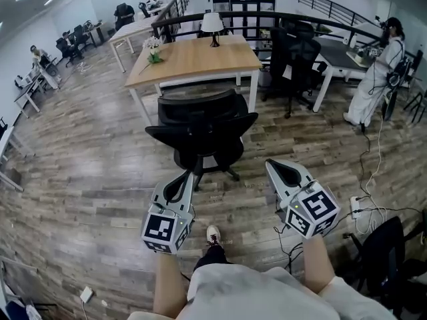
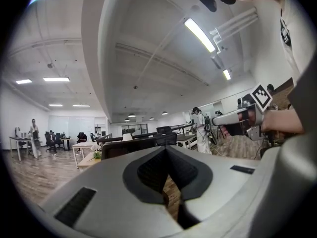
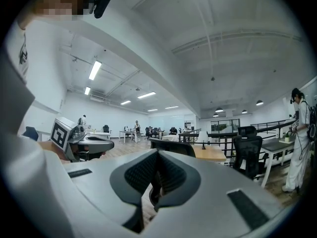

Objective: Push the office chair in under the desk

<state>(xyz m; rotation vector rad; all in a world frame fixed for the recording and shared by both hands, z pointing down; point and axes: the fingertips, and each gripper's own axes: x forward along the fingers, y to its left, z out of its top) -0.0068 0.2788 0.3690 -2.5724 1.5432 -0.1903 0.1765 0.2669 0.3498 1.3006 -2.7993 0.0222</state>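
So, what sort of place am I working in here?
Most likely an open-plan office, perhaps on a mezzanine level. A black office chair stands before a wooden desk with a lamp on it. Further desks with chairs fill the back, and a black railing runs behind.

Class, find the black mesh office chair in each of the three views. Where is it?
Head view: black mesh office chair, centre.
Left gripper view: backrest top just left of centre.
Right gripper view: backrest top just right of centre.
Shared landmark: light wooden desk behind it.
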